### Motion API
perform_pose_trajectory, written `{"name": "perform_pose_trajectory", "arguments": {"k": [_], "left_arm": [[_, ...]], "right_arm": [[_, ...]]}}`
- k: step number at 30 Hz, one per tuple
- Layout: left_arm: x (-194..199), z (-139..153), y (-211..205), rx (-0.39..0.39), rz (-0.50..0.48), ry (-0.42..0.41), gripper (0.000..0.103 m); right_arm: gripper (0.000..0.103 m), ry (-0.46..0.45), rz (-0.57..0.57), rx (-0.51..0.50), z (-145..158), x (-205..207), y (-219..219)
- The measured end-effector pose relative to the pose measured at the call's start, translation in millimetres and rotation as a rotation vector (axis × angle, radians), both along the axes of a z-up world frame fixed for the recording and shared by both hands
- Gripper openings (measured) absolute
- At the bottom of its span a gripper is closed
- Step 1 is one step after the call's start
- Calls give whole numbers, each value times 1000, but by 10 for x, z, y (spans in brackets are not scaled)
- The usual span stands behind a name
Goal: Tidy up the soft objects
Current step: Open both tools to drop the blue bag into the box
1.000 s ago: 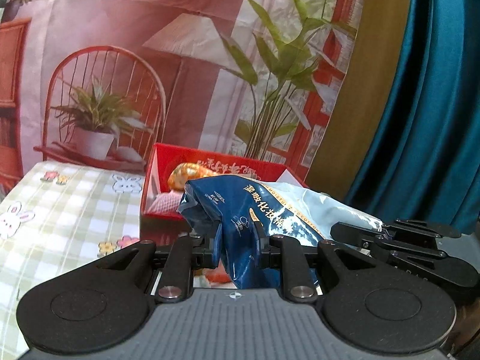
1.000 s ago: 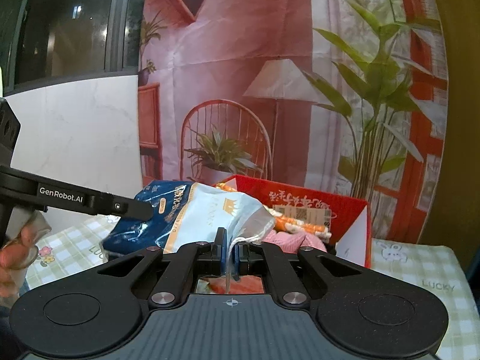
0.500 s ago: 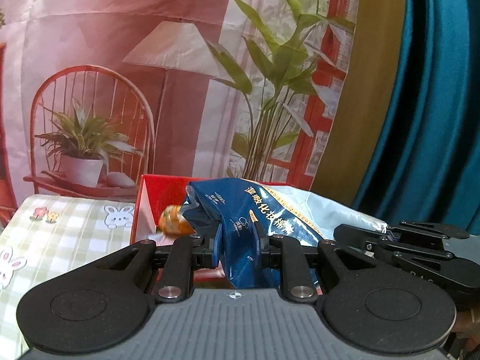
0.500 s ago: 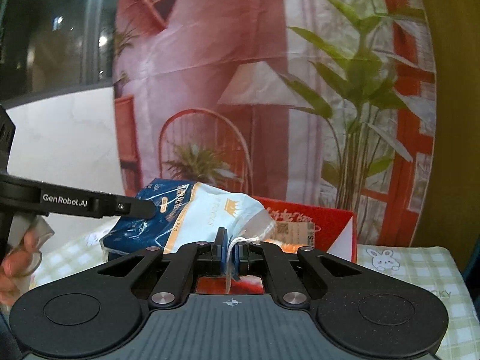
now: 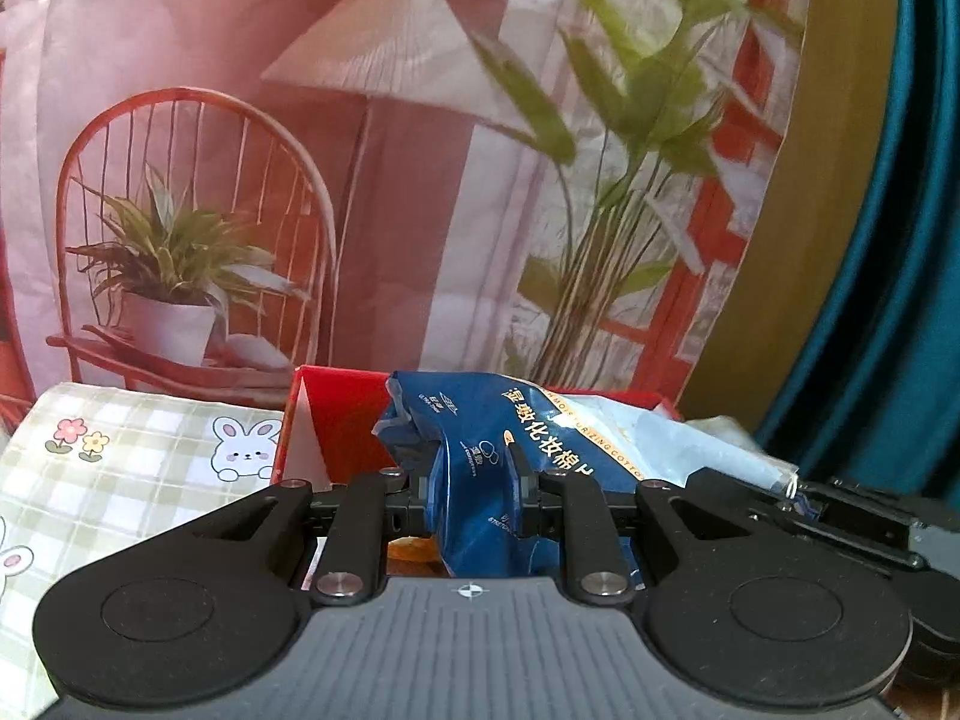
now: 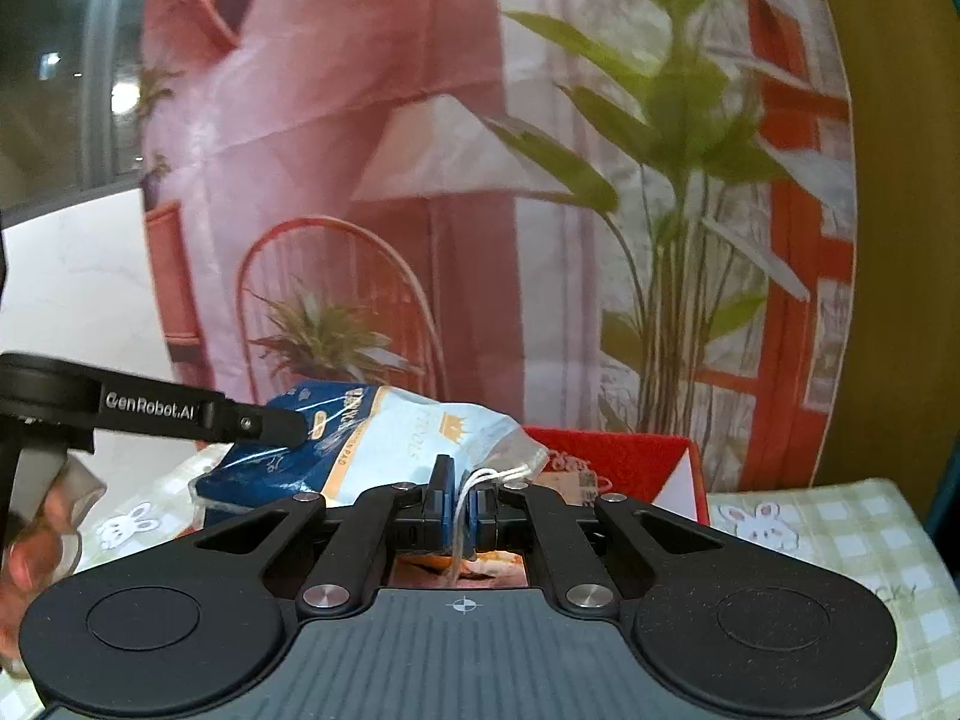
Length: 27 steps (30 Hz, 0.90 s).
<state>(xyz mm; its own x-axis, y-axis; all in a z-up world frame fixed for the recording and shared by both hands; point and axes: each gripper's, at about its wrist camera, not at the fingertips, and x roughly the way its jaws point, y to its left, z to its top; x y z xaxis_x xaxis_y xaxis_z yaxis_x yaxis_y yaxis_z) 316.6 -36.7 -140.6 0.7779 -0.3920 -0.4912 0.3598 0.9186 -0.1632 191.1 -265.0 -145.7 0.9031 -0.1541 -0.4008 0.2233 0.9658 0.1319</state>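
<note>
1. Container: an open red cardboard box [image 5: 354, 420] stands on the table, which is covered by a green-and-white checked cloth with rabbit prints [image 5: 120, 468]. An orange item [image 5: 414, 549] and a pink item show low inside the box, between the claw fingers; they cannot be identified.
2. Task item: a crinkled blue-and-pale plastic bag of cotton pads with a white drawstring [image 6: 384, 438] is held in the air over the near side of the box, clear of the cloth.
3. Orientation: the long axis of the bag runs roughly level, from one claw to the other. The dark blue end is toward the left side; the pale, gathered drawstring end is toward the right side.
4. Left claw [image 5: 474, 492]: closed on the dark blue end of the bag, which is bunched between the fingers.
5. Right claw [image 6: 459, 495]: fully closed, pinching the gathered end and the drawstring.
6. A printed backdrop of a lamp, chair and plants [image 5: 372, 120] hangs behind the table.
</note>
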Motion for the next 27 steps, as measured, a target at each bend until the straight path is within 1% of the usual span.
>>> {"name": "perform_pose_trajectory", "arguments": {"k": [3, 5, 7, 8, 10, 12, 13, 17, 18, 19, 20, 22, 23, 24, 25, 26, 27], "left_arm": [[103, -62, -50, 38, 22, 16, 23], [145, -82, -38, 46, 44, 24, 25], [159, -91, -10, 45, 51, 23, 37], [152, -90, 2, 48, 54, 17, 39], [142, -88, 17, 57, 64, 7, 41], [136, -83, 36, 52, 65, 8, 41], [134, -84, 40, 48, 62, 9, 41], [123, -103, 34, 57, 58, 14, 42], [118, -110, 33, 61, 56, 14, 42], [113, -120, 37, 64, 55, 15, 43], [108, -133, 43, 68, 54, 16, 44], [103, -152, 52, 76, 60, 22, 51], [92, -159, 58, 78, 63, 23, 53], [81, -162, 63, 80, 63, 23, 56], [65, -164, 67, 84, 64, 22, 59], [46, -162, 62, 93, 64, 22, 60], [27, -160, 54, 107, 64, 22, 63]], "right_arm": [[5, 36, -19, -14, -90, 137, -42], [5, 62, -36, 1, -152, 211, -89], [5, 81, -64, 17, -202, 275, -138], [5, 88, -74, 22, -225, 297, -160], [5, 103, -83, 18, -264, 361, -194], [5, 147, -60, -16, -309, 465, -203], [5, 162, -67, -29, -327, 511, -211], [7, 234, -94, 10, -394, 688, -301], [11, 248, -107, 5, -405, 710, -312], [19, 259, -117, 0, -410, 718, -317], [24, 267, -122, -3, -409, 711, -316], [41, 267, -126, -6, -406, 664, -326], [45, 264, -128, -10, -399, 635, -331], [53, 258, -129, -17, -387, 594, -323], [59, 249, -125, -19, -365, 557, -323], [61, 238, -117, -17, -340, 507, -318], [66, 229, -109, -14, -317, 469, -314]]}}
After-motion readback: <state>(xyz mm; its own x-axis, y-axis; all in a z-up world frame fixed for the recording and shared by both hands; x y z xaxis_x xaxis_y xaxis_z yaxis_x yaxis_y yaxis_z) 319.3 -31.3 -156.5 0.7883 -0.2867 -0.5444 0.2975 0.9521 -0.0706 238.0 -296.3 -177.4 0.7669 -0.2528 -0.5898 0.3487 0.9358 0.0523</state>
